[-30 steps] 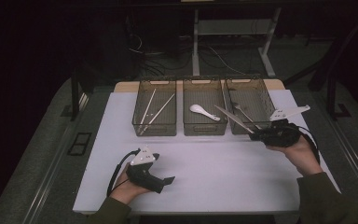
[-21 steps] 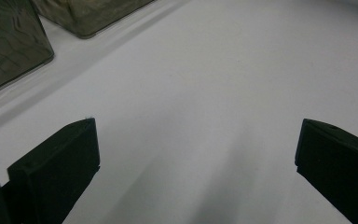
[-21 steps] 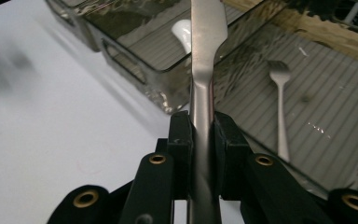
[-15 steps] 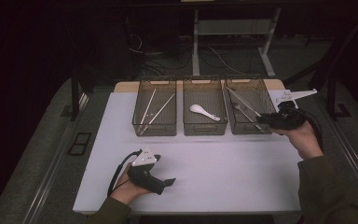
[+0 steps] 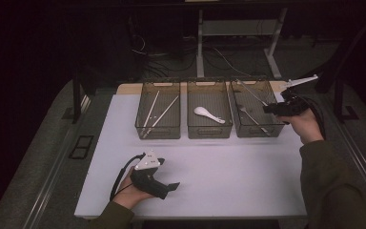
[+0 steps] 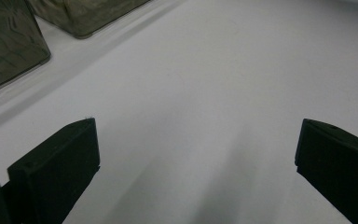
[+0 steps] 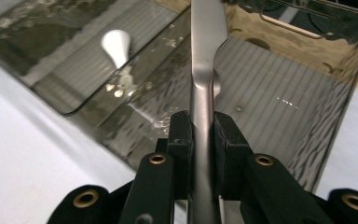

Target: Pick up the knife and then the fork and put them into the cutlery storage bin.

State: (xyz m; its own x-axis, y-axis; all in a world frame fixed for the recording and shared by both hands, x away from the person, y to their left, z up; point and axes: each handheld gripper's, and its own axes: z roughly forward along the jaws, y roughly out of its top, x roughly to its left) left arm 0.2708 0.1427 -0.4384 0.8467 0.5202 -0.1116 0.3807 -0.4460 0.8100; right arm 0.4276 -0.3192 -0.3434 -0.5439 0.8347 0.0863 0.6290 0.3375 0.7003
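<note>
My right gripper (image 5: 269,109) is shut on the handle of a metal knife (image 5: 250,92), whose blade slants up and away over the right-hand clear bin (image 5: 259,134). In the right gripper view the knife (image 7: 206,51) rises straight from between the pads (image 7: 182,135), above that bin's ribbed floor. Another metal utensil (image 5: 254,120) lies inside this bin. My left gripper (image 5: 172,186) rests near the table's front left; its jaws stand wide apart over bare white tabletop (image 6: 200,84).
Three clear bins line the far side of the white table (image 5: 228,167). The left bin (image 5: 158,131) holds chopsticks (image 5: 161,114), the middle bin (image 5: 209,133) a white spoon (image 5: 208,114). Dark floor and cables lie beyond.
My right hand has carried the knife rightward and away from the person, and a little higher, from beside the right bin's front to over it. The left gripper has stayed put.
</note>
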